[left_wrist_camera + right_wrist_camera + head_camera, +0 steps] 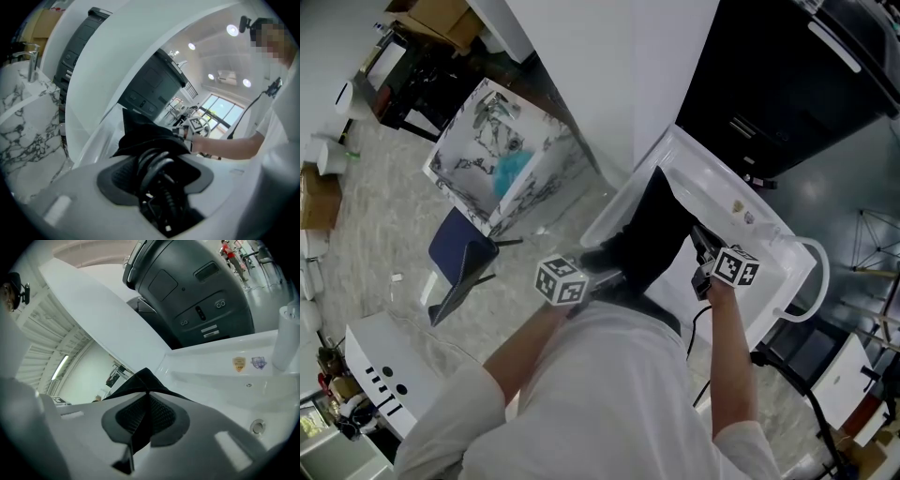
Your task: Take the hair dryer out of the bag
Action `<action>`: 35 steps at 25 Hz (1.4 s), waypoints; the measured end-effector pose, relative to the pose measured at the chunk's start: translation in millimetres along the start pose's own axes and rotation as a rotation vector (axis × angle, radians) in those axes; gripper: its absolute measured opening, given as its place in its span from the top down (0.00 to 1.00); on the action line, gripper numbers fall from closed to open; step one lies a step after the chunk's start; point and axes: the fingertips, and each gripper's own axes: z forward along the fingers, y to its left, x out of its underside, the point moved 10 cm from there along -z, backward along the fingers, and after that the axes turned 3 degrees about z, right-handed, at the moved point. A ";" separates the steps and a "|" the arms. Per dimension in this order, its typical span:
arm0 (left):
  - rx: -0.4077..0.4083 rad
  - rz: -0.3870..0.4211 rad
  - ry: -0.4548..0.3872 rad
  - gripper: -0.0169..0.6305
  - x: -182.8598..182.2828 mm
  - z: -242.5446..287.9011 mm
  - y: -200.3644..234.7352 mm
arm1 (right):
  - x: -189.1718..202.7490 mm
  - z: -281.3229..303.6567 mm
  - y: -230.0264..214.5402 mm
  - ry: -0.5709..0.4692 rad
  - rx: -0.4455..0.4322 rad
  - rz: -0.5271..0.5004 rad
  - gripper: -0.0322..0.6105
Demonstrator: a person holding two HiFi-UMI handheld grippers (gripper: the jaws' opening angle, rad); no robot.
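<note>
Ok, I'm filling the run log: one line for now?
left gripper: shut on cord | right gripper: shut on bag | bag: at basin

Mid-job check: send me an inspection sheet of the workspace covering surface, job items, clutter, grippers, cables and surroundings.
Surface: white tub, with the bag lying inside it.
Job's things: black bag in the tub; hair dryer not seen, presumably inside the bag.
Clutter: two small stickers on the tub wall; nothing loose seen.
Grippers: left gripper closed around a coiled cord at the bag's end; right gripper shut on a fold of the bag's fabric.
Cables: the coiled cord in the left jaws; a thin black lead hanging below the right gripper.
Surroundings: marbled sink unit, black machine, blue chair.
</note>
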 end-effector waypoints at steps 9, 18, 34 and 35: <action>0.023 -0.017 -0.011 0.62 5.6 -22.1 -1.3 | -13.4 2.1 -17.7 -0.023 0.158 0.027 0.92; 0.005 -0.032 -0.052 0.62 12.3 -52.4 -9.8 | -12.3 24.3 -26.5 0.111 0.226 -0.068 0.92; 0.006 -0.070 -0.246 0.62 9.8 -93.6 -43.4 | 9.4 48.6 -22.6 0.291 0.230 -0.219 0.92; 0.006 -0.072 -0.254 0.62 9.5 -94.8 -43.5 | 11.0 49.5 -22.7 0.296 0.234 -0.219 0.92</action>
